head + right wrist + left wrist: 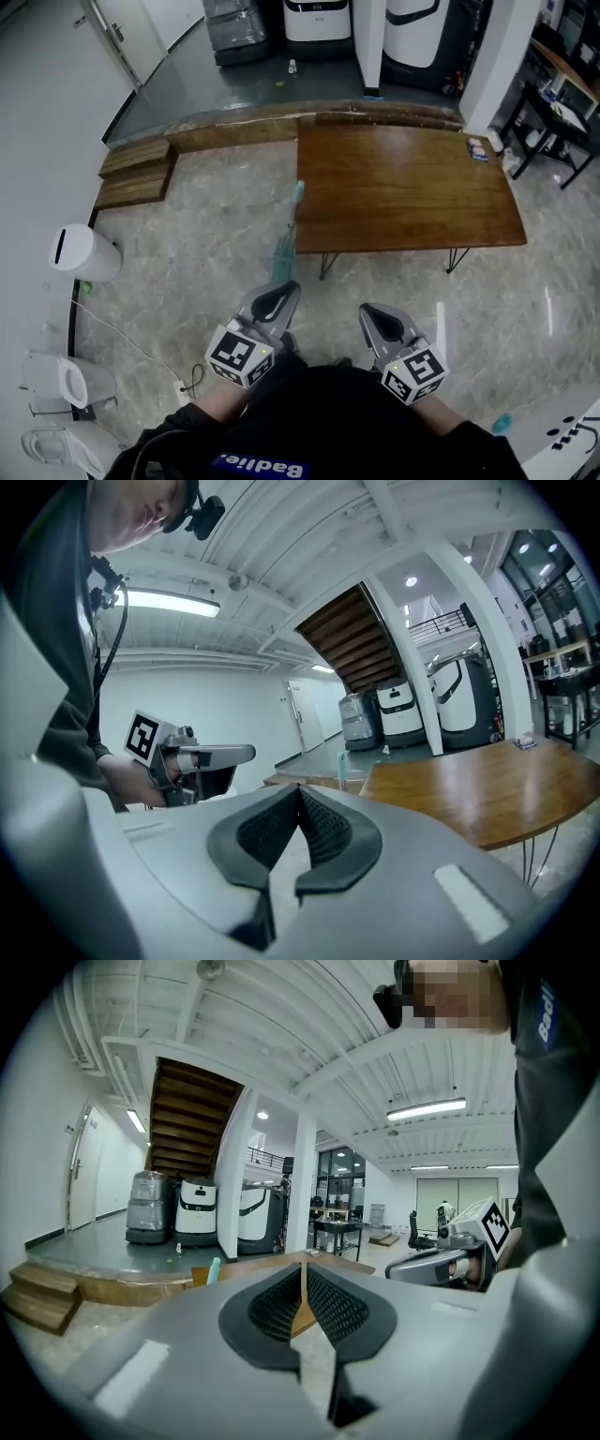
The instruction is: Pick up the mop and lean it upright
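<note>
The mop (284,246) stands tilted, its teal handle resting against the left edge of the wooden table (403,187) and its head on the floor. Both grippers are near me, short of it. My left gripper (281,292) points at the mop's lower part from close by, apart from it. Its jaws stand a narrow slit apart and hold nothing (303,1269). My right gripper (371,311) is shut and empty, its tips meeting (298,794). The teal handle tip (214,1270) shows beyond the left jaws, and the mop handle (342,766) beyond the right jaws.
A white bin (84,253) stands at the left wall, with a cable (122,333) across the floor. Wooden steps (136,173) lead up to a raised floor with cleaning machines (319,19). A dark desk (562,84) is at the far right.
</note>
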Tool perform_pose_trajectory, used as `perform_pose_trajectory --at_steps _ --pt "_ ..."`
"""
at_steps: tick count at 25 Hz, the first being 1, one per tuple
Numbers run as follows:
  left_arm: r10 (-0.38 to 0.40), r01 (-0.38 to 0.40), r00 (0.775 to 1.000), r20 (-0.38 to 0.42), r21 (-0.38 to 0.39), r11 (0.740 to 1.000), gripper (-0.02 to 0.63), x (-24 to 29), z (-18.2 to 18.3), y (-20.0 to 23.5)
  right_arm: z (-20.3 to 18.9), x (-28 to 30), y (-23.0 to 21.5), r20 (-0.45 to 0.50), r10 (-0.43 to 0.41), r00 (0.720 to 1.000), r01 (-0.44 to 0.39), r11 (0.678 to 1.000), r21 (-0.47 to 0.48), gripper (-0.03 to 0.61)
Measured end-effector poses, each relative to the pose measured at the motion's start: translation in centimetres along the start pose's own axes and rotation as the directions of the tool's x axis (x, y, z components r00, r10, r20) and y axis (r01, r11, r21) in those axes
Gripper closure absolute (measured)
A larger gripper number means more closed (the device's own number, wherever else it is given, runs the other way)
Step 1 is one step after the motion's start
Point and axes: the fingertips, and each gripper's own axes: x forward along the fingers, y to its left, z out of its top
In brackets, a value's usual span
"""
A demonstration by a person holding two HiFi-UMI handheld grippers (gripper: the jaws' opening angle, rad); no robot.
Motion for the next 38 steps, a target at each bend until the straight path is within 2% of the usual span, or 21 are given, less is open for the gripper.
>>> perform_pose_trajectory --at_steps 13,20,29,38 --pt "-0.114 0.115 0.993 -0.014 0.029 0.993 0.566 2.1 -0.3 6.4 1.7 4.5 0.9 0.007 -0.132 0.991 0.132 0.991 -0.02 0.574" --pt "-0.145 0.147 0.989 -0.041 0.057 0.988 0.542 3.9 -1.7 9.8 1.5 6.3 1.1 -0.013 -0.192 0.981 0.192 0.981 -0.018 0.574" --pt "-0.186 0.194 0.979 -0.085 0.106 0.975 0.5 6.3 -3.6 14.4 0.9 7.9 1.7 -0.058 -0.292 0.955 0.292 0.956 -0.004 0.574" --pt "-0.221 0.241 0.965 -0.141 0.144 0.96 0.462 9.3 -6.4 17.0 -0.1 7.3 1.9 -0.081 -0.384 0.92 0.386 0.923 0.008 0.574"
